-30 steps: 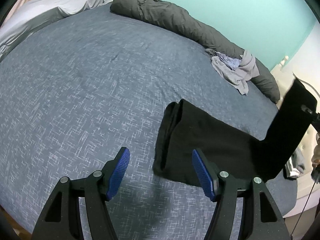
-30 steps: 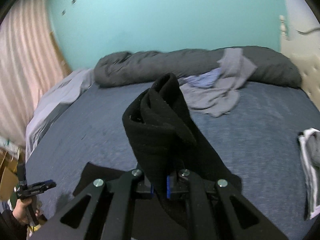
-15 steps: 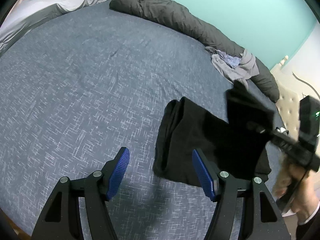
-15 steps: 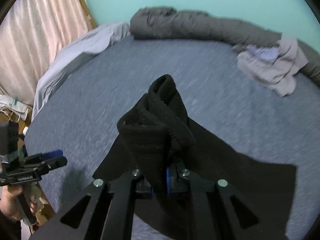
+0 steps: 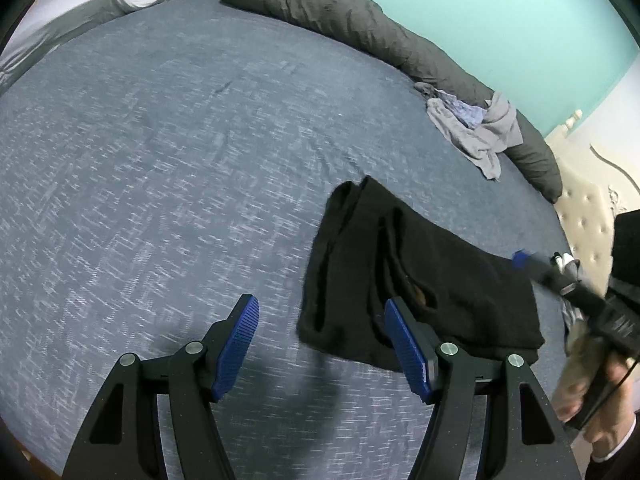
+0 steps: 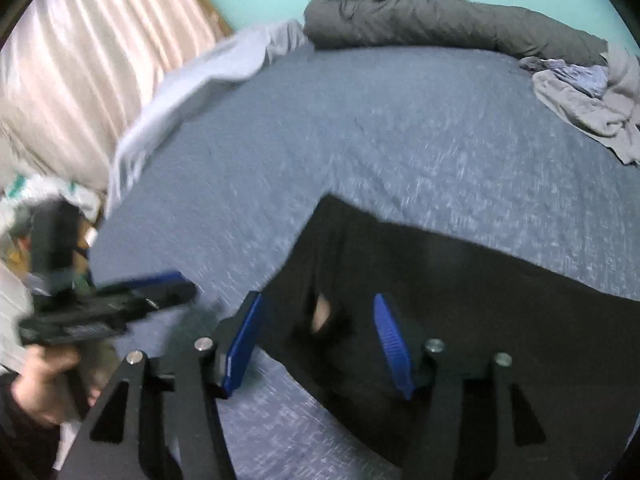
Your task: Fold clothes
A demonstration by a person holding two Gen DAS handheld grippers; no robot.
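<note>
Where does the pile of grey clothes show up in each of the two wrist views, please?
Left wrist view: the grey clothes pile lies upper right, against the dark grey duvet, beyond the black garment.
Right wrist view: the pile sits at the far right edge, upper part, beside the duvet's end.
Shared landmark: the rolled dark grey duvet along the turquoise wall.

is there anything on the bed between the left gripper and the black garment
Nothing visible. The left gripper hangs open over bare bedsheet, and the black garment lies flat just past its right finger. The right gripper, jaws just opened, is over the garment's other side, not in the way.
</note>
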